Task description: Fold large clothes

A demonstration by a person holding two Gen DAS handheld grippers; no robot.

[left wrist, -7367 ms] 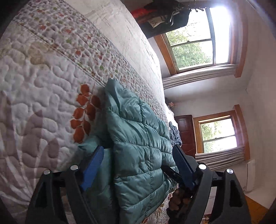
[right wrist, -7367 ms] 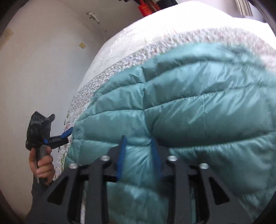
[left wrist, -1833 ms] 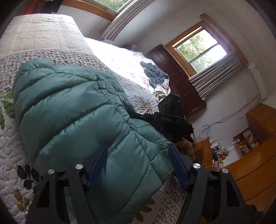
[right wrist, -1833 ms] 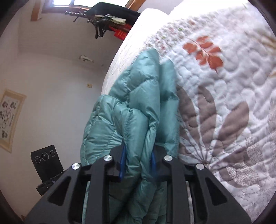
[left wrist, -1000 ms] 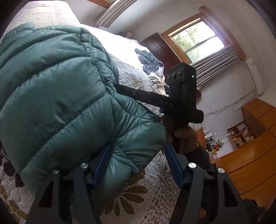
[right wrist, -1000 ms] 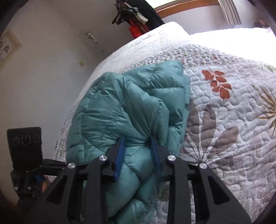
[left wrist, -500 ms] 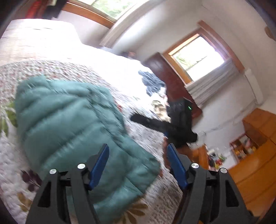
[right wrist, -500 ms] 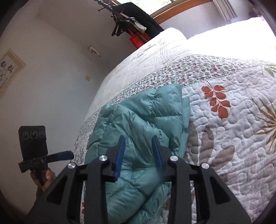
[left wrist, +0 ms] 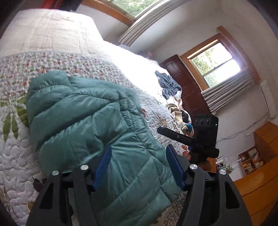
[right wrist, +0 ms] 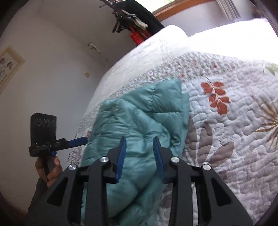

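Observation:
A teal puffer jacket lies folded in a thick bundle on the leaf-patterned quilt of a bed. My left gripper hangs open over its near end, fingers wide apart and nothing between them. In the right wrist view the same jacket lies in front of my right gripper, which is open and lifted clear of the fabric. The left gripper, held in a hand, points at the jacket's left edge. The right gripper hovers off the bed's side.
A blue-grey garment lies crumpled further up the bed, with more clothes by the edge. Past it are a dark wooden door, a window and a wooden dresser. Hangers with clothes hang beyond the quilt.
The right gripper, pinching a fold of the jacket a second ago, has let go and drawn back. The left gripper has lifted off too. The jacket now rests folded on the quilt.

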